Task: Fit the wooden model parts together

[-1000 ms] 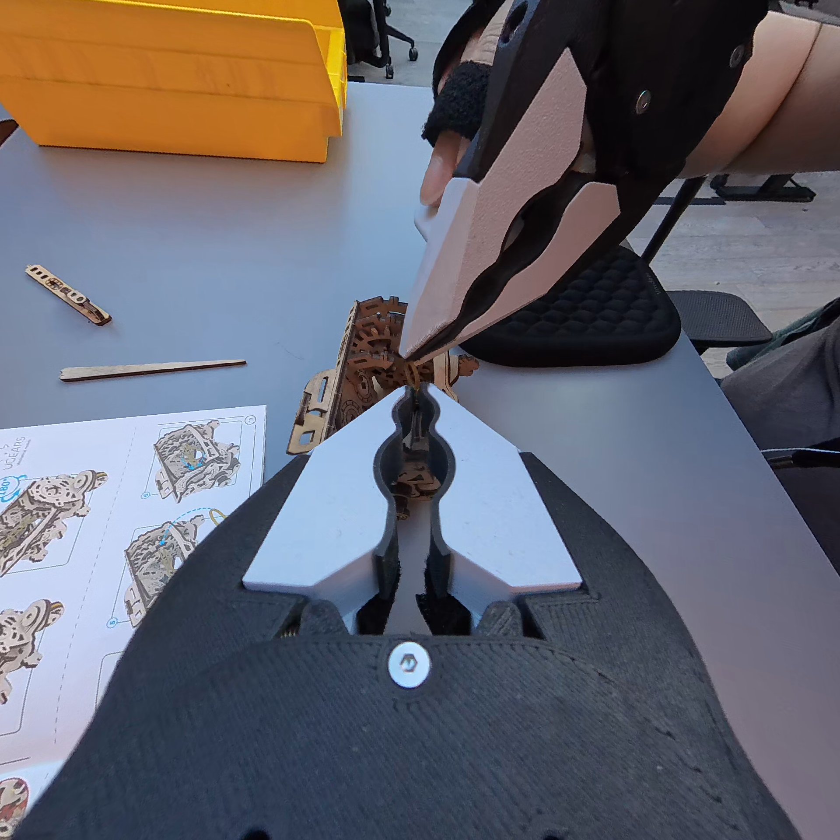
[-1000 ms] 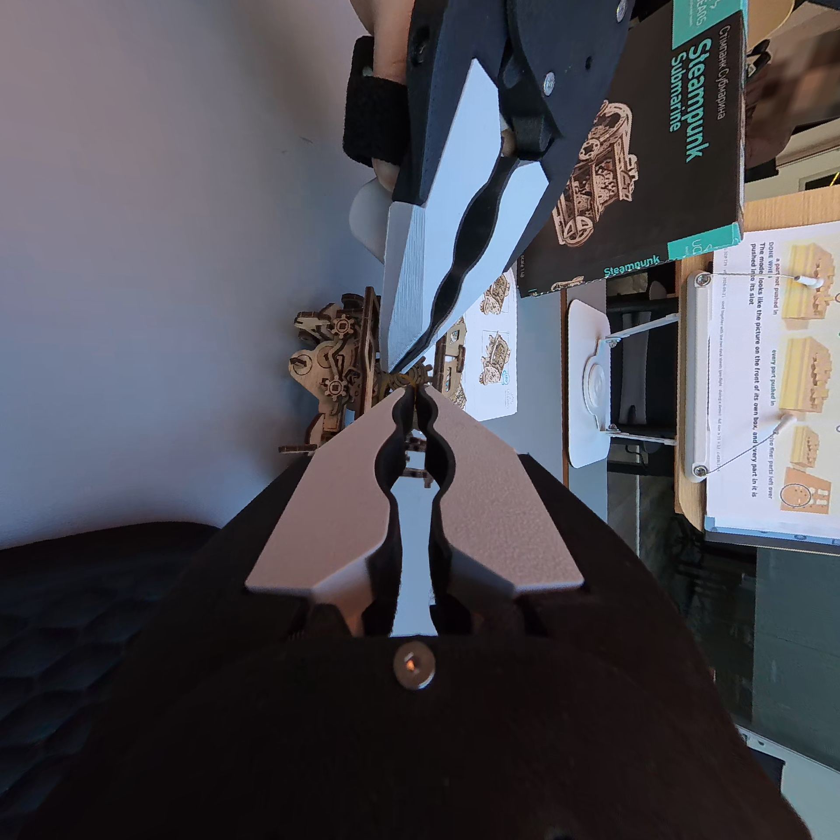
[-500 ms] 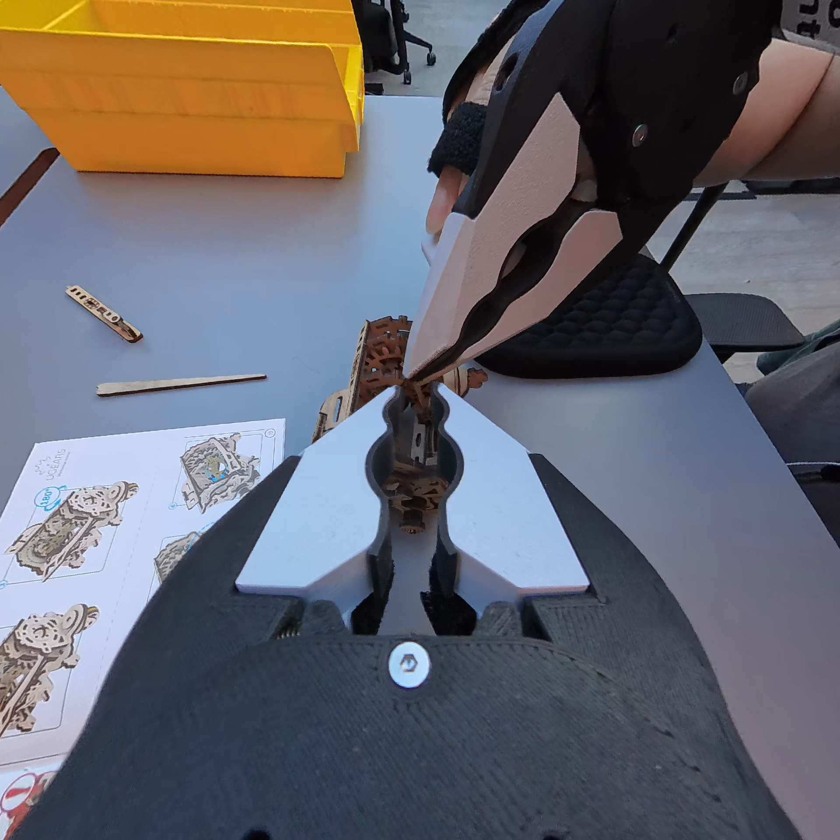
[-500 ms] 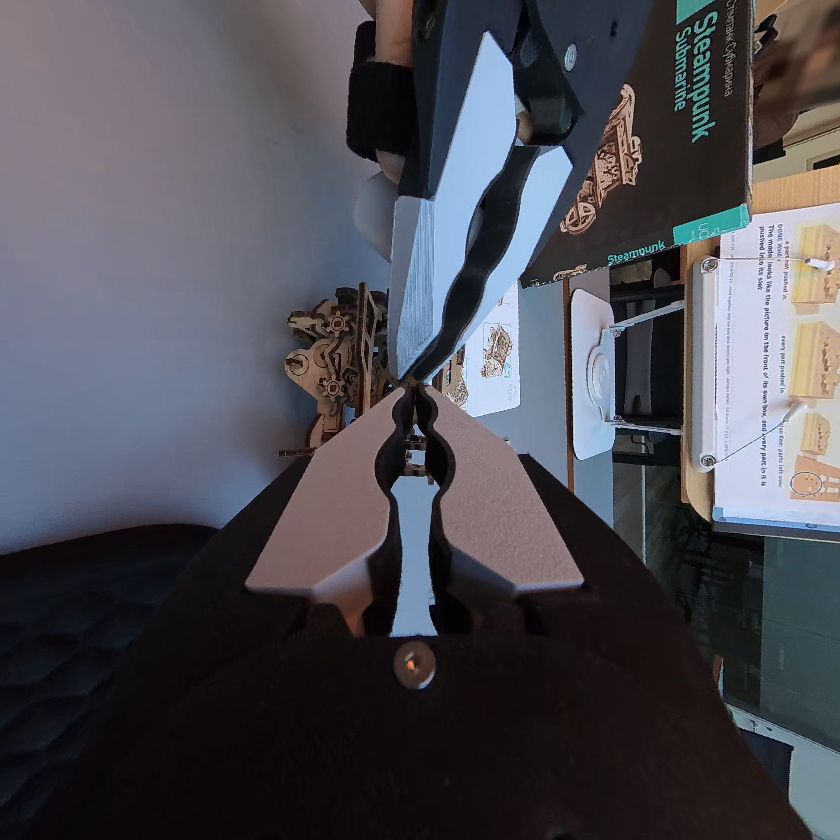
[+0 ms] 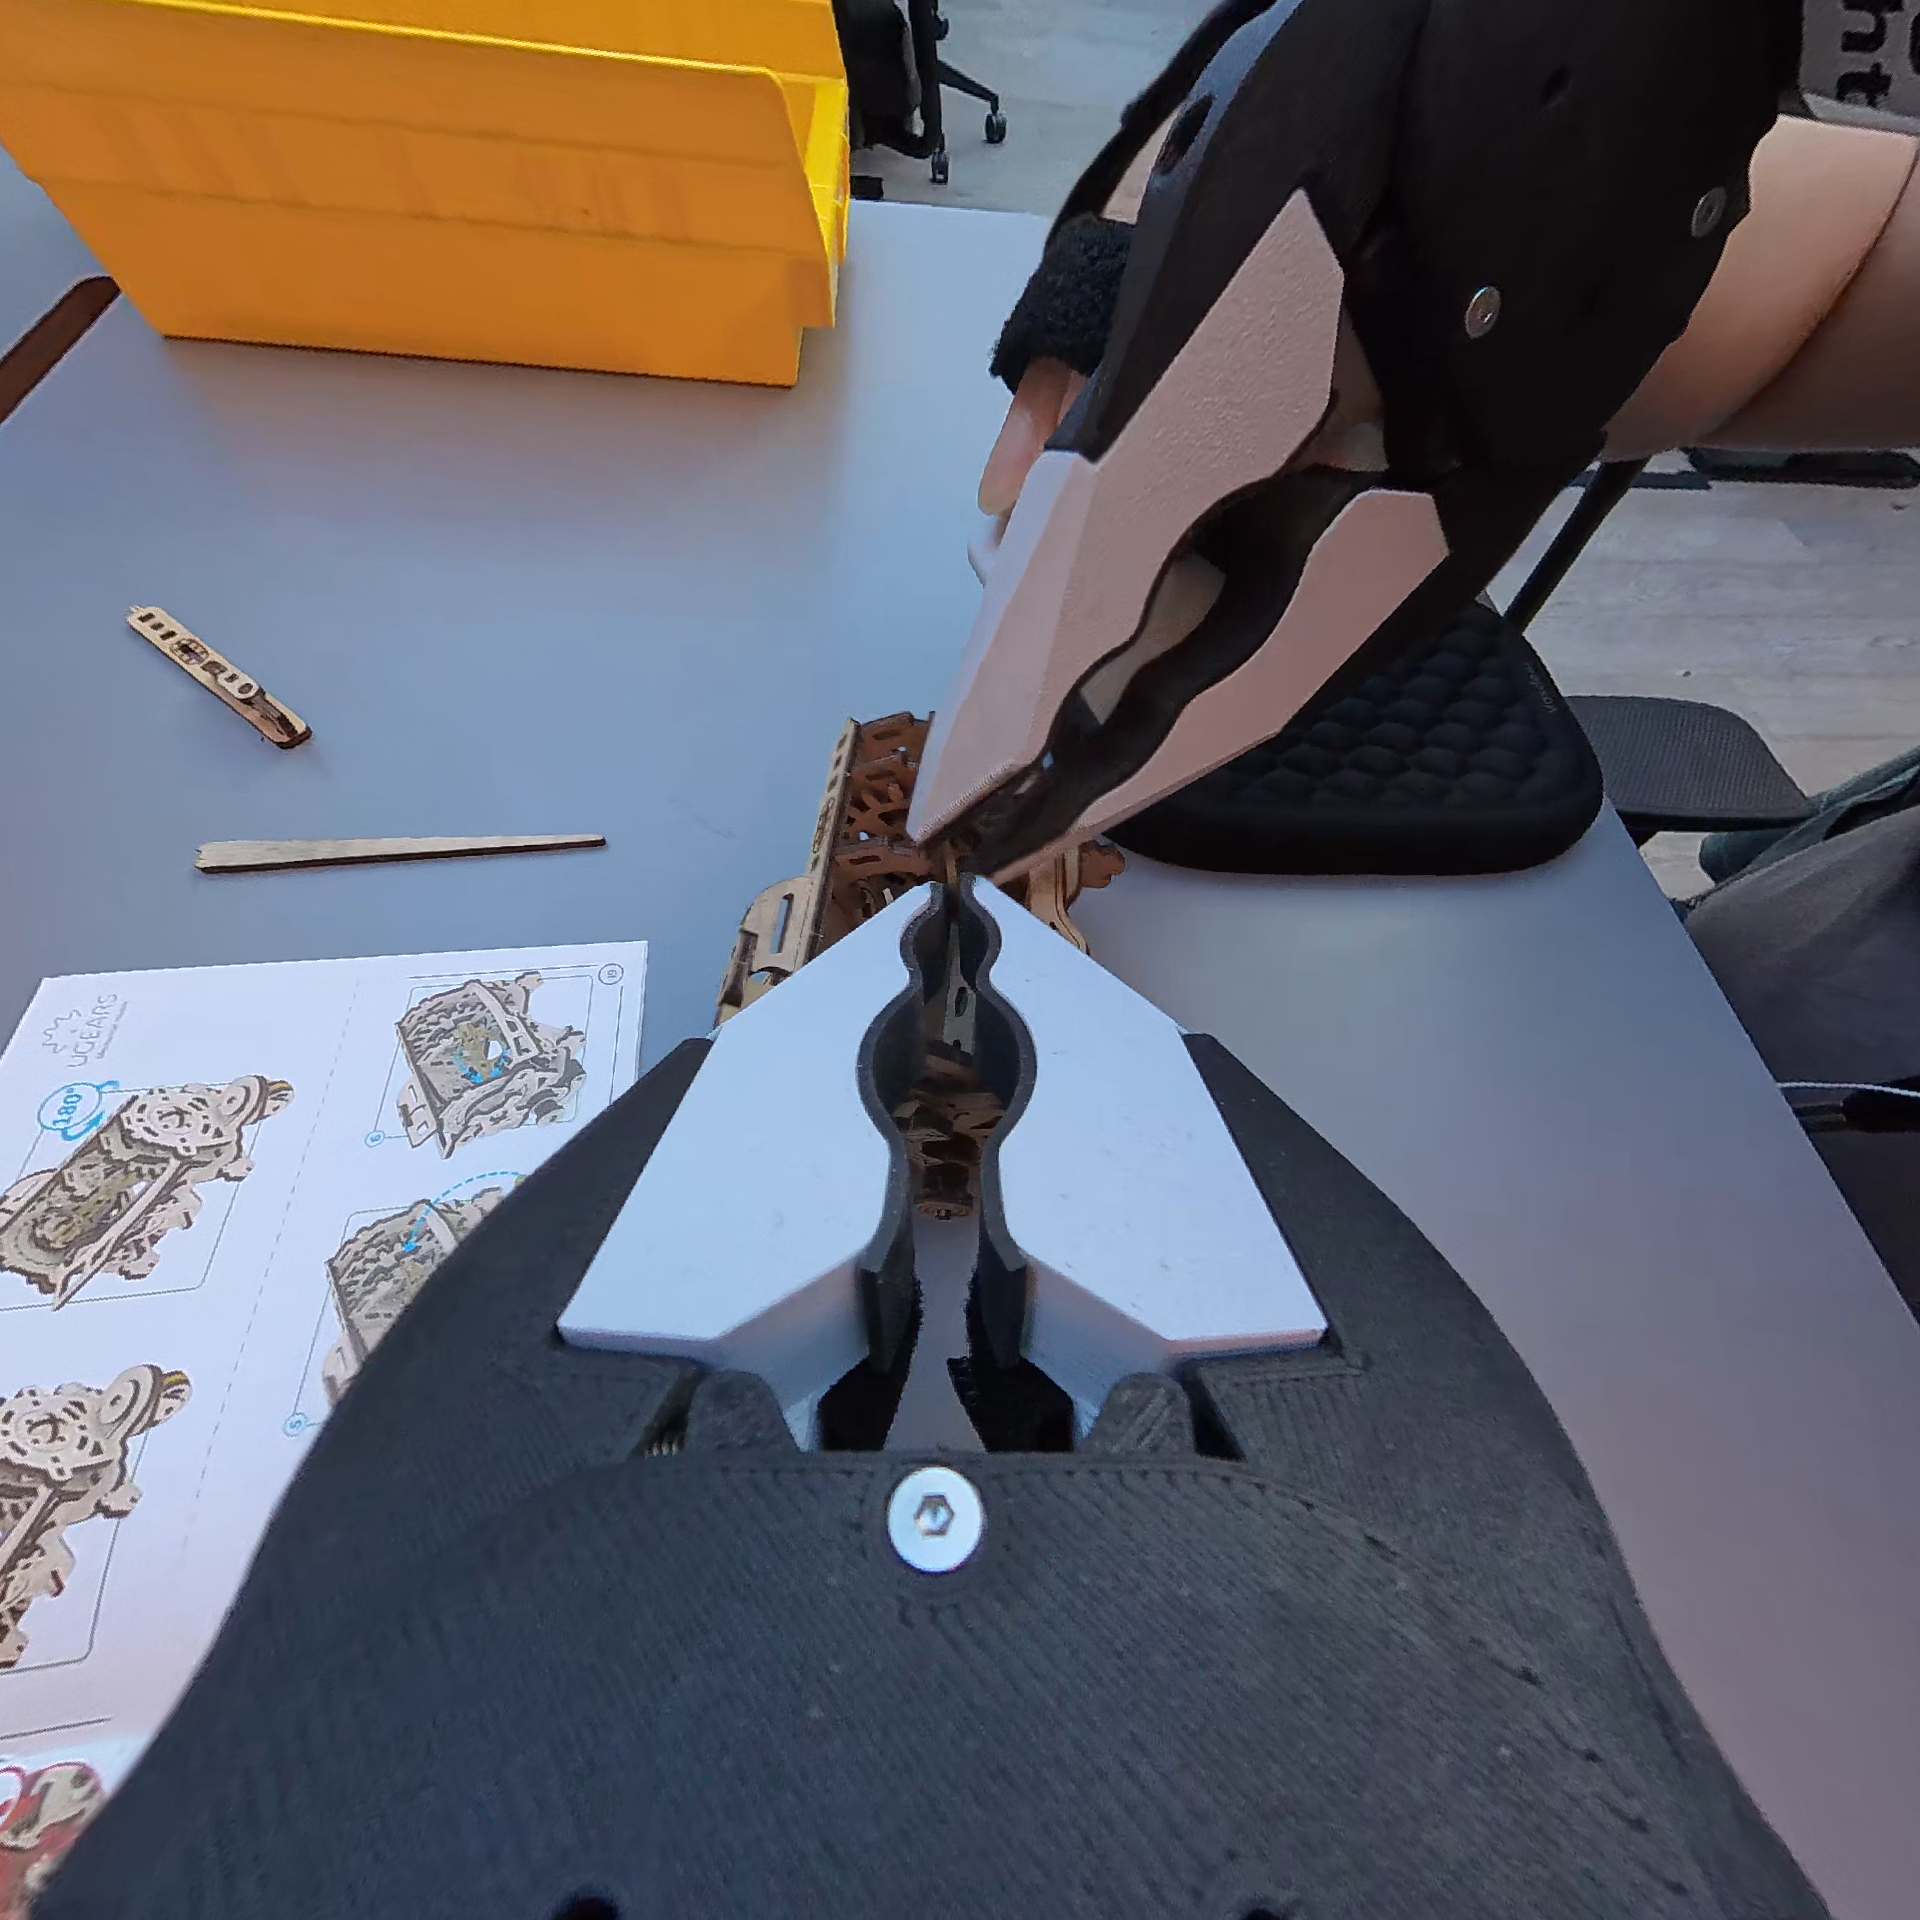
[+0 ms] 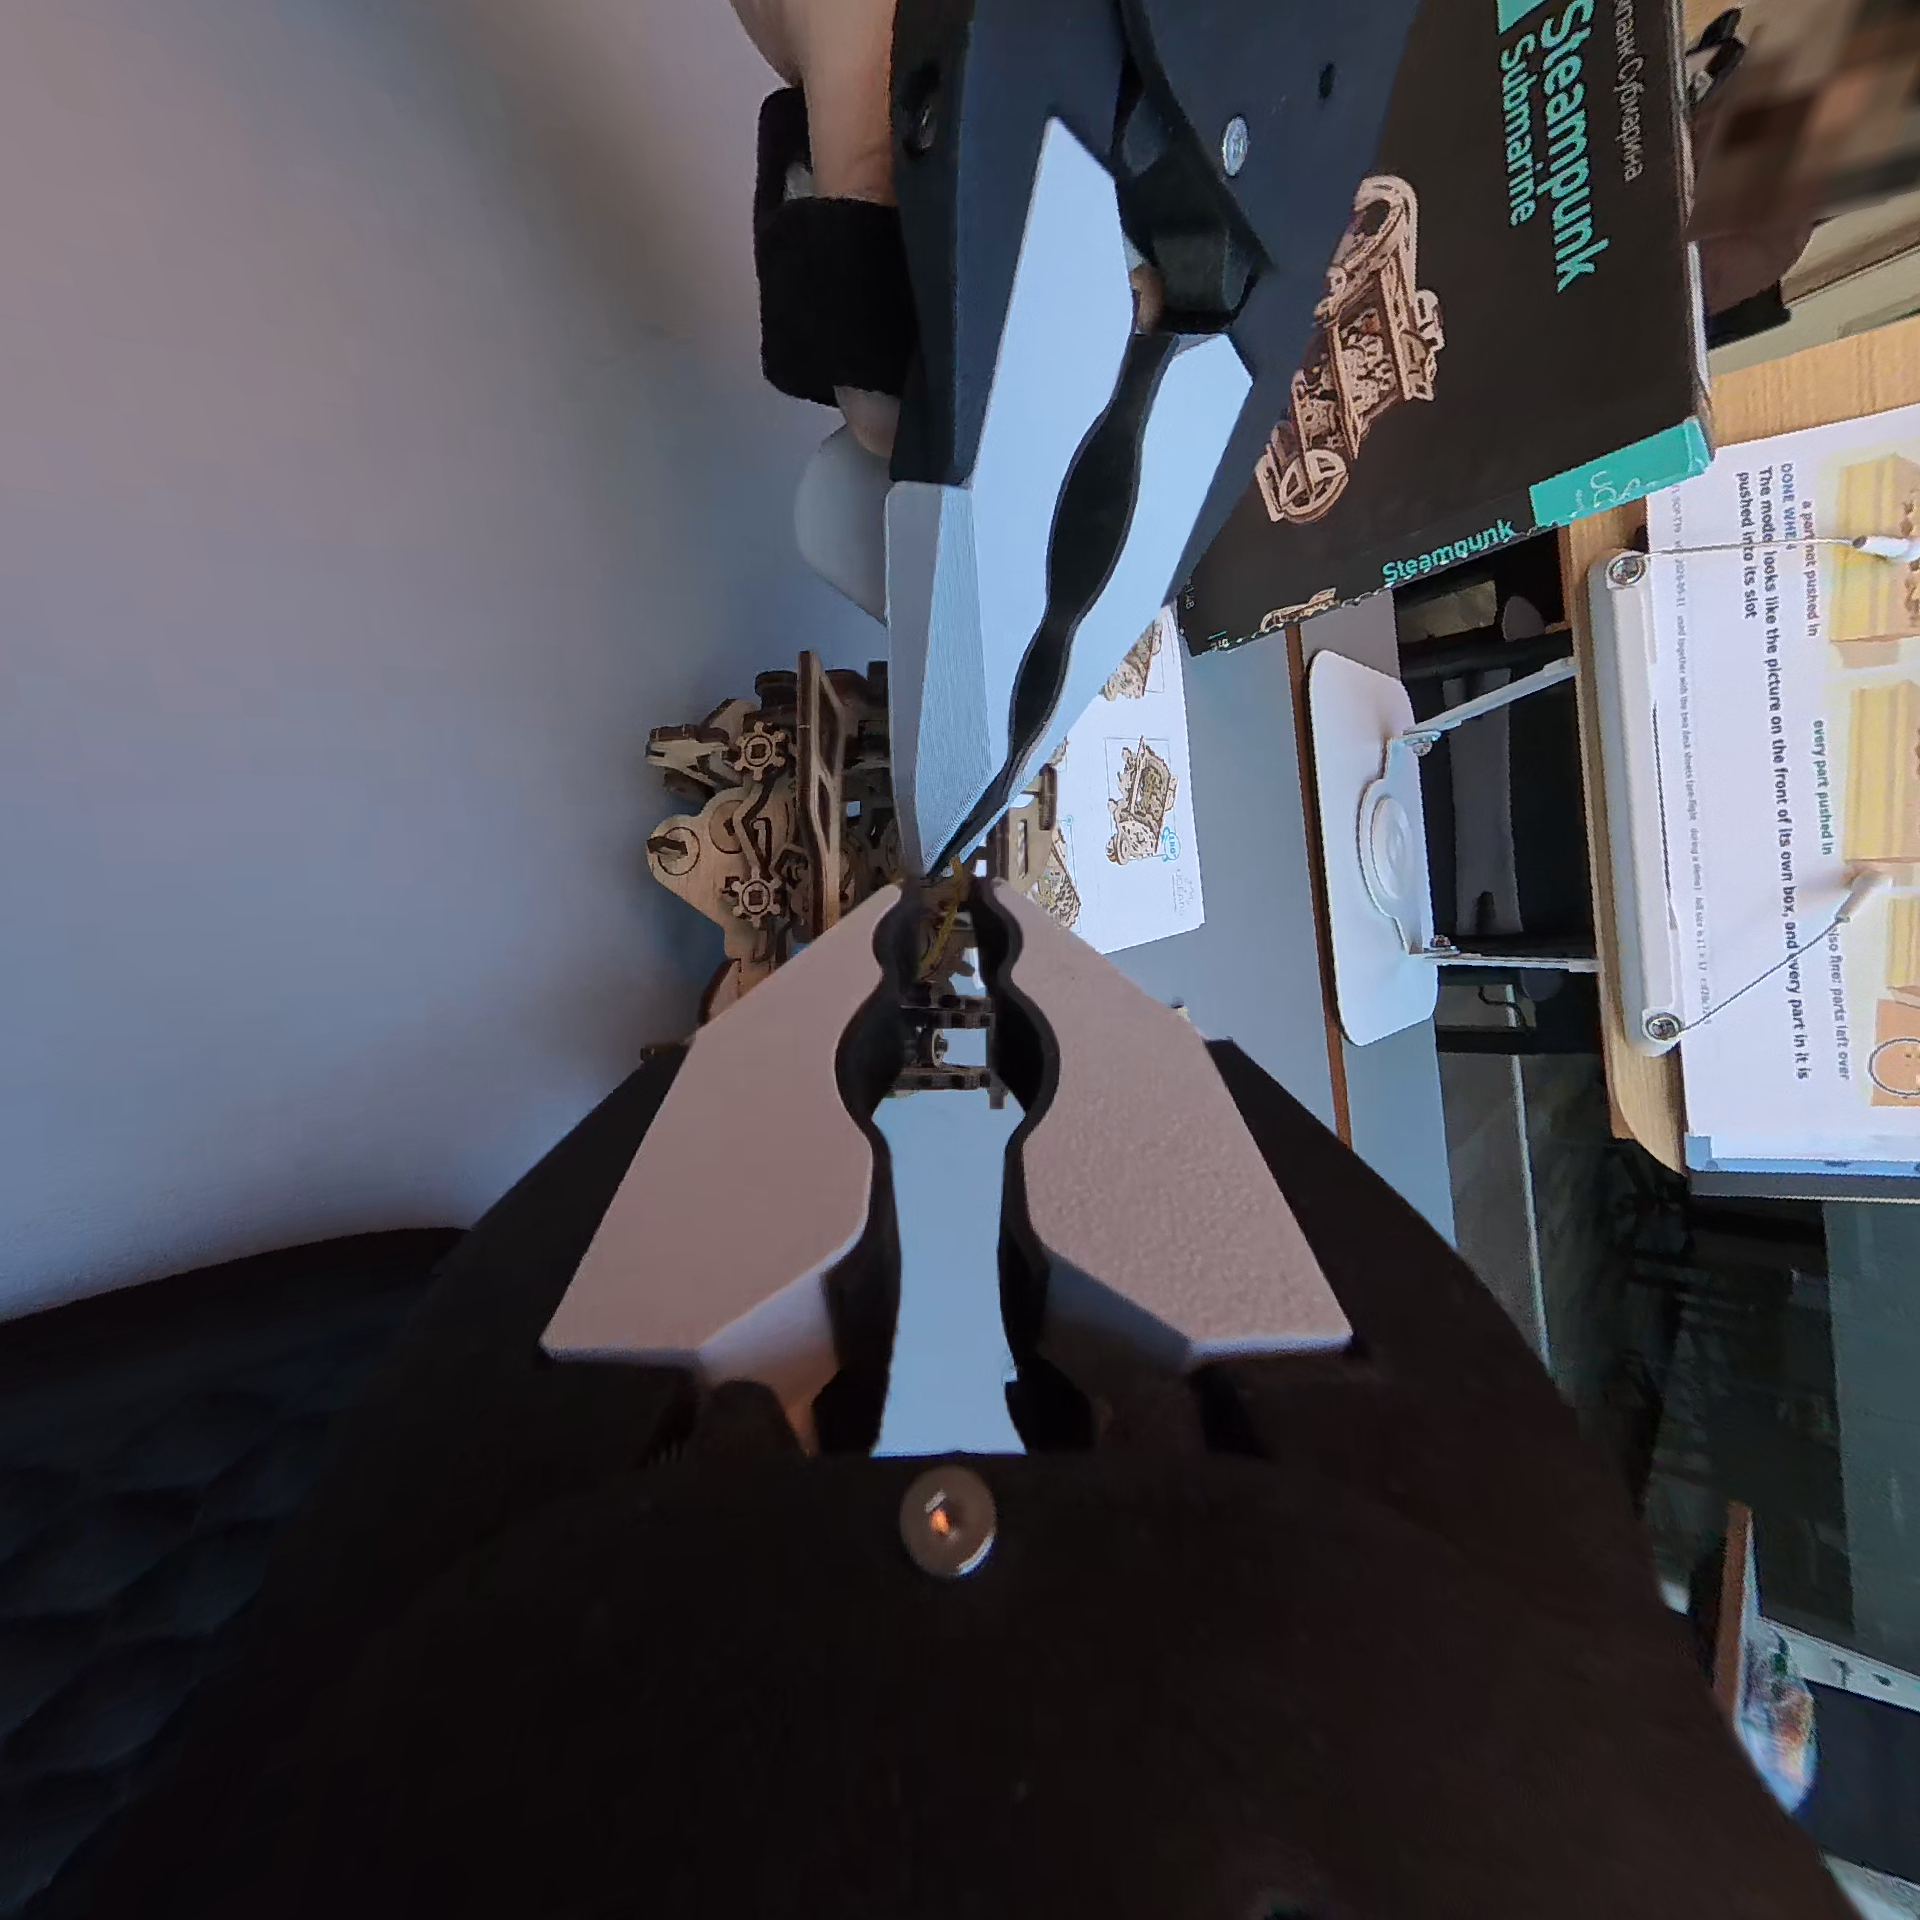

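wooden model (image 5: 868, 831) sits mid-table (image 5: 520, 540); left gripper (image 5: 958, 891) and right gripper (image 5: 961, 831), tips touching, both clenched on a small part (image 6: 940, 914) at its 3 o'clock side.

**Two wrist cameras, tip to tip**

The left wrist view looks down along its own fingers (image 5: 790, 1132) across the tabletop (image 5: 520, 540) toward the far edge. The right wrist view is rolled sideways, so the tabletop (image 6: 312, 623) stands like a wall. Both sit very close and share the model (image 5: 862, 831) (image 6: 758, 831) and the opposing gripper.
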Demonstrator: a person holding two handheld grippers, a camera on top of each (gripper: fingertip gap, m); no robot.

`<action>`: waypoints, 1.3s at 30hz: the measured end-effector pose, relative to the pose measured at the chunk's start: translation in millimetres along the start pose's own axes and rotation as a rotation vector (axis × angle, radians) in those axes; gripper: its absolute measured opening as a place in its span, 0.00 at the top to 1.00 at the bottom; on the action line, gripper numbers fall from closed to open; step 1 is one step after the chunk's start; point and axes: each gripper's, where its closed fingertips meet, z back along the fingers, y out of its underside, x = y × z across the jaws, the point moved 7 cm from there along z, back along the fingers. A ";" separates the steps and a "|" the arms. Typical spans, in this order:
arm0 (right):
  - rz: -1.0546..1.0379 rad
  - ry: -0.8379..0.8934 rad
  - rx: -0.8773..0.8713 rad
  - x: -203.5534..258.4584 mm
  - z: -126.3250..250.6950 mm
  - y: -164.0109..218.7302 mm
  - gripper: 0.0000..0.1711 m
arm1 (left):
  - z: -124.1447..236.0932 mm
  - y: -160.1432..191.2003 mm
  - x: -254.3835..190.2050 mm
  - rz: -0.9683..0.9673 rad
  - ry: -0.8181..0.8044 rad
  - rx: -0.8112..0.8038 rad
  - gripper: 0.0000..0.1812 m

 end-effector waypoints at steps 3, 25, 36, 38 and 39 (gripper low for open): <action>-0.054 -0.002 -0.010 -1.0 1.2 0.4 0.90 | 1.4 1.3 2.9 0.038 0.003 -0.004 1.00; 0.037 0.038 0.055 1.7 -9.1 -9.4 0.91 | 7.8 3.6 9.7 0.248 0.093 -0.059 1.00; 0.095 0.094 0.063 5.0 -9.9 -8.6 0.95 | 8.7 3.9 10.2 0.293 0.122 -0.071 1.00; 0.093 0.097 0.055 5.6 -9.4 -8.5 0.96 | 8.9 4.0 9.7 0.295 0.131 -0.071 1.00; 0.095 0.099 0.053 5.9 -9.3 -8.3 0.96 | 8.9 4.3 9.6 0.295 0.134 -0.067 1.00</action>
